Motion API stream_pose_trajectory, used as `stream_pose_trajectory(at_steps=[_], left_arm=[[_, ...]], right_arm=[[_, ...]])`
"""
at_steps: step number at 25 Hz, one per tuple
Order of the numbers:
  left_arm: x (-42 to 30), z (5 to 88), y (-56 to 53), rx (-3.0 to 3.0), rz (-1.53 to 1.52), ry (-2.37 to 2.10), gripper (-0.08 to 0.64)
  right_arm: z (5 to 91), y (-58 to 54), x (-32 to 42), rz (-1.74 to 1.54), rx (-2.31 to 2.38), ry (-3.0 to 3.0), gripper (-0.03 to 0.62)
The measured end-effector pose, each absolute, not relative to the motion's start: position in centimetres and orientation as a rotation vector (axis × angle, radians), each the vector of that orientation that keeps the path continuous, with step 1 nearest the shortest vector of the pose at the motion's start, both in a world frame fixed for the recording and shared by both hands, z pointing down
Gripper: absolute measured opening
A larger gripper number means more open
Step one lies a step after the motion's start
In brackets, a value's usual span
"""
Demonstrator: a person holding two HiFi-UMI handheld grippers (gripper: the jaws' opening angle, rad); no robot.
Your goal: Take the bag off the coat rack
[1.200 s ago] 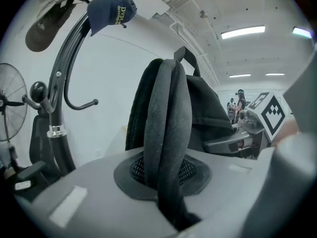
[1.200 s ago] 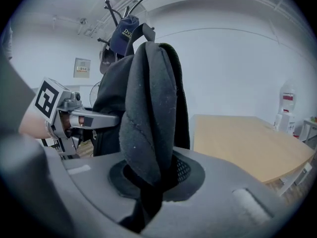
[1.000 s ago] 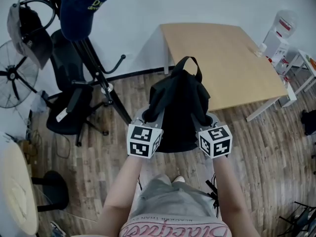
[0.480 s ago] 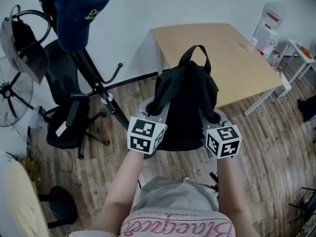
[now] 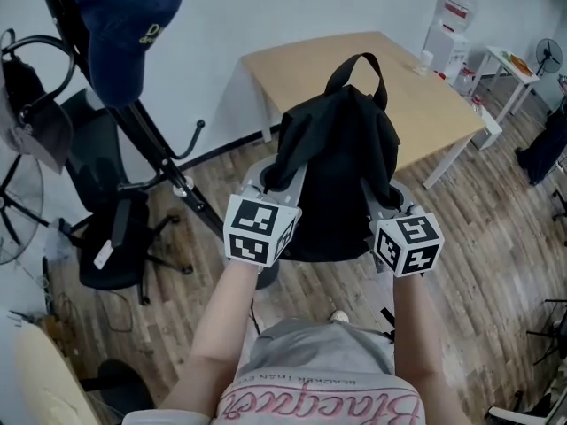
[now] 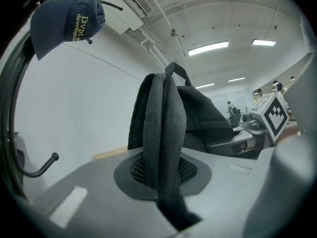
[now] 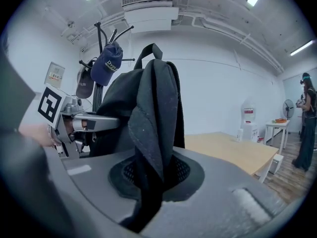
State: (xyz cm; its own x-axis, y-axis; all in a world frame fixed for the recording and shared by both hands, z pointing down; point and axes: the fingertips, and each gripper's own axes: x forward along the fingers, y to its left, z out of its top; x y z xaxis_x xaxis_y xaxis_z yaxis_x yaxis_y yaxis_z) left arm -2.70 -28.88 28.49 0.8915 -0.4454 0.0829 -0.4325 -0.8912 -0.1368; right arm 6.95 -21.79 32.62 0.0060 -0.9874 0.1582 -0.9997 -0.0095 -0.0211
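Black fabric fills the centre of the head view: the bag (image 5: 337,180) hangs in the air between both claws, off the coat rack (image 5: 155,153) and to its right, with the top handle (image 5: 357,71) uppermost. Both forearms (image 5: 226,326) reach forward side by side, roughly level. The left claw (image 5: 276,173) meets the bag's left shoulder and the right claw (image 5: 379,195) its right. A blue cap (image 5: 124,20) sits on top of the rack at upper left, and an office chair (image 5: 111,237) stands at the rack's foot. Beyond the bag lies the wooden bench (image 5: 425,104) — one edge shows at the bag's right, with bare plank floor (image 5: 478,264) below and to the right.

Left gripper view: the claw is pressed onto a padded strap (image 6: 166,143) that runs upright between the jaws, and the bag's body rises behind it. A rack hook (image 6: 42,165) curls at far left, apart from the strap, with white wall (image 6: 84,113) between them.

Right gripper view: the claw pinches a second strap (image 7: 151,133), folded and upright between the jaws. The left claw shows at left, with the rack and cap behind it — apart from the bag. Bench and open floor lie to the right, where a person (image 7: 307,128) stands far off.
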Motion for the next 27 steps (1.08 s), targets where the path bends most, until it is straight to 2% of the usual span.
stream_pose_trajectory(at_steps=[27], left_arm=[[-0.1,30.6,-27.4,-3.048,-0.207,0.545,0.067]], right_arm=[[34.4,-19.3,9.0,0.273,2.226,-1.972,0.034]])
